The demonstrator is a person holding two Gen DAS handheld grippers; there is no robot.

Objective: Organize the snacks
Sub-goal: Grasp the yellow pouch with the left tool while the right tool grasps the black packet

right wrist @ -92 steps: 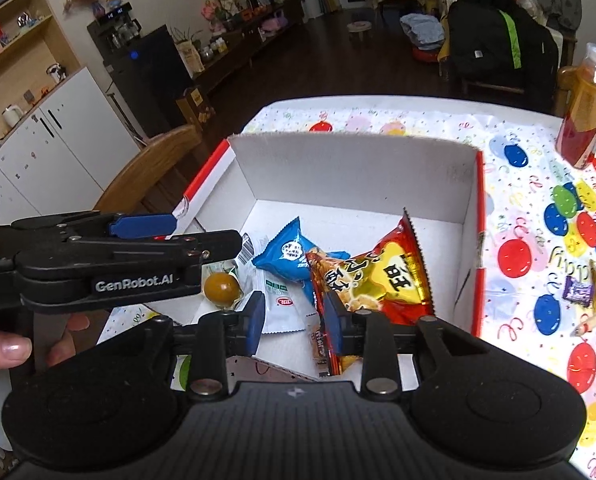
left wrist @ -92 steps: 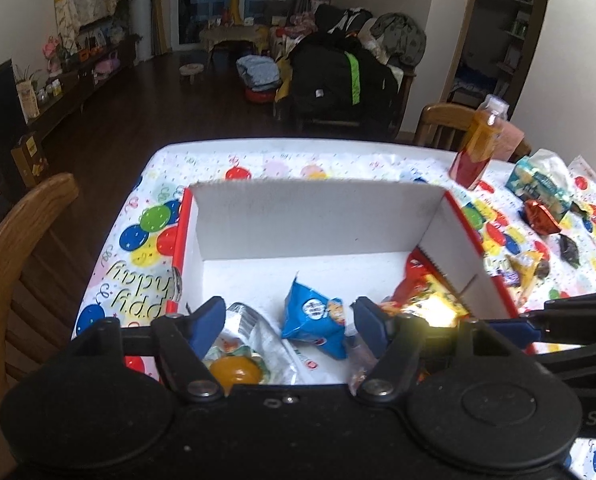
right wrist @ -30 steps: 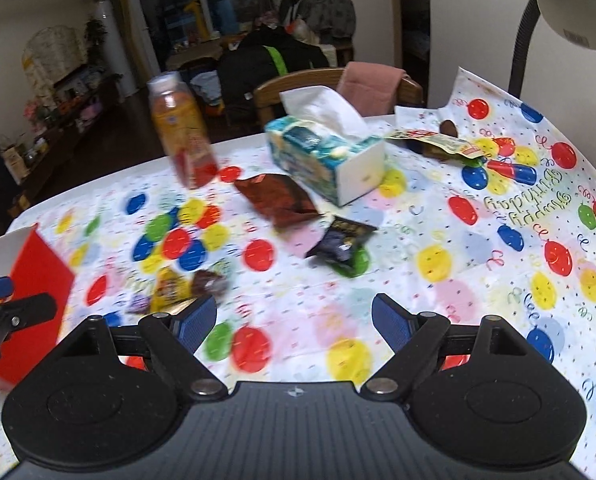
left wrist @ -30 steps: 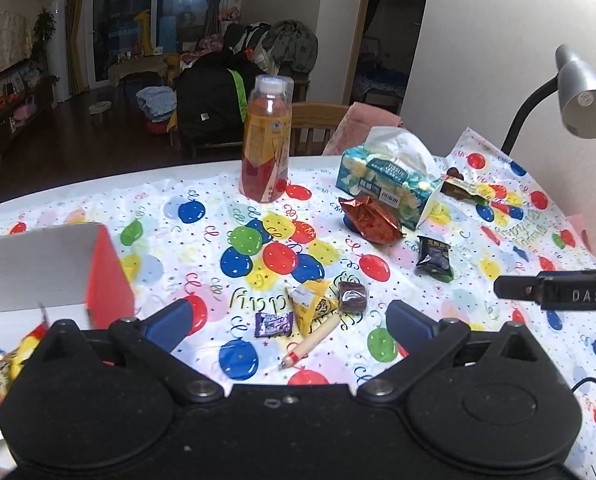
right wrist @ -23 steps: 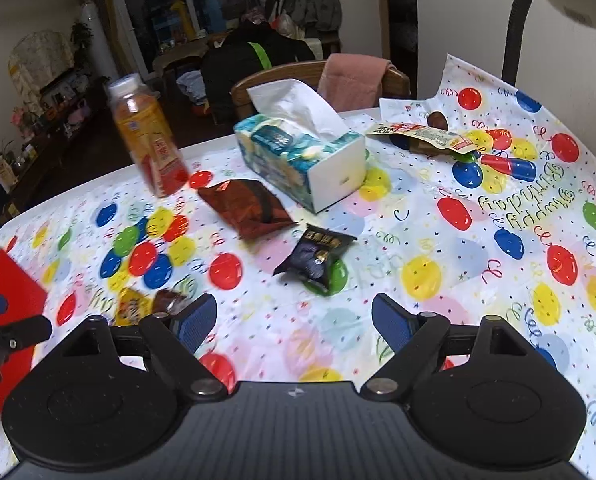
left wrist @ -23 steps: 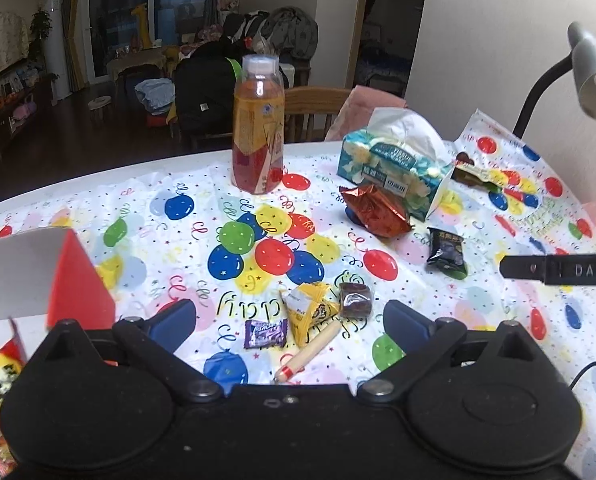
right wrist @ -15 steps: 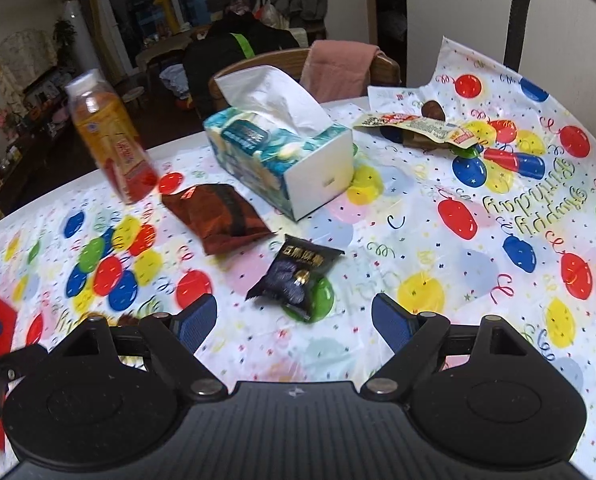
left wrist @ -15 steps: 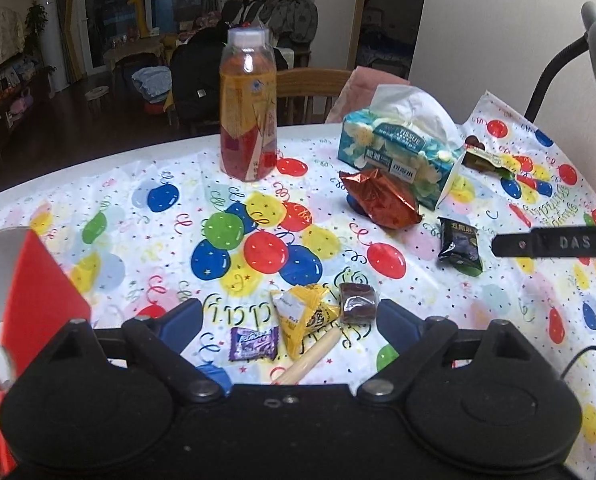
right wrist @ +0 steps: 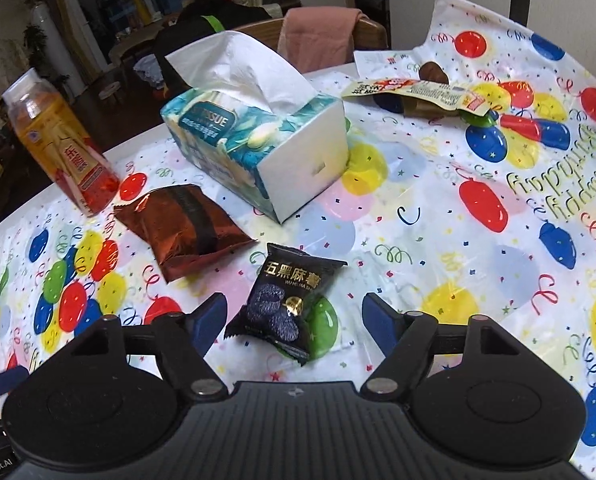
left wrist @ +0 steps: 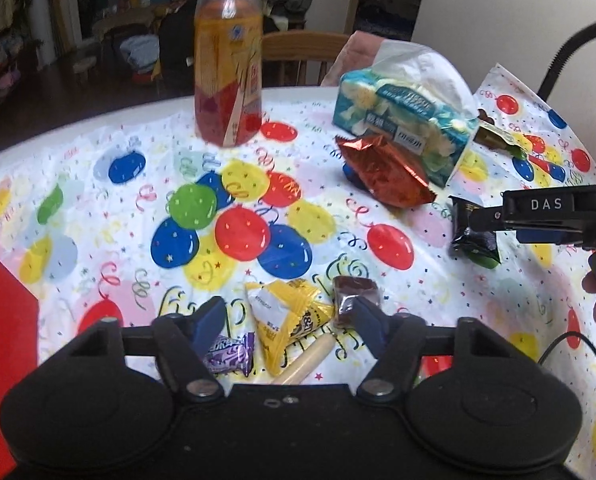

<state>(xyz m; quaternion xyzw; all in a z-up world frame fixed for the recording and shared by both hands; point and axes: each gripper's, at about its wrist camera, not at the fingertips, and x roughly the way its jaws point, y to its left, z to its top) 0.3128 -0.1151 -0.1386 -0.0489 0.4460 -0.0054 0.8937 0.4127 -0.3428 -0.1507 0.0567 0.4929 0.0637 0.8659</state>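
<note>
My left gripper is open just above a cluster of small snacks: a yellow packet, a purple candy, a brown wrapped sweet and a pale stick. The yellow packet lies between its fingers. My right gripper is open with a black snack packet lying on the table between its fingers. A shiny brown-red packet rests beside it, also seen as the red foil packet in the left wrist view. The red box wall shows at the left edge.
A tissue box stands behind the packets and an orange drink bottle at the far side. An opened wrapper lies at the back right. A lamp arm rises on the right. A balloon-print cloth covers the table.
Both grippers left the box, swung right and dropped toward the table. The left now hangs over the yellow packet cluster, the right over the black packet. Both opened wide.
</note>
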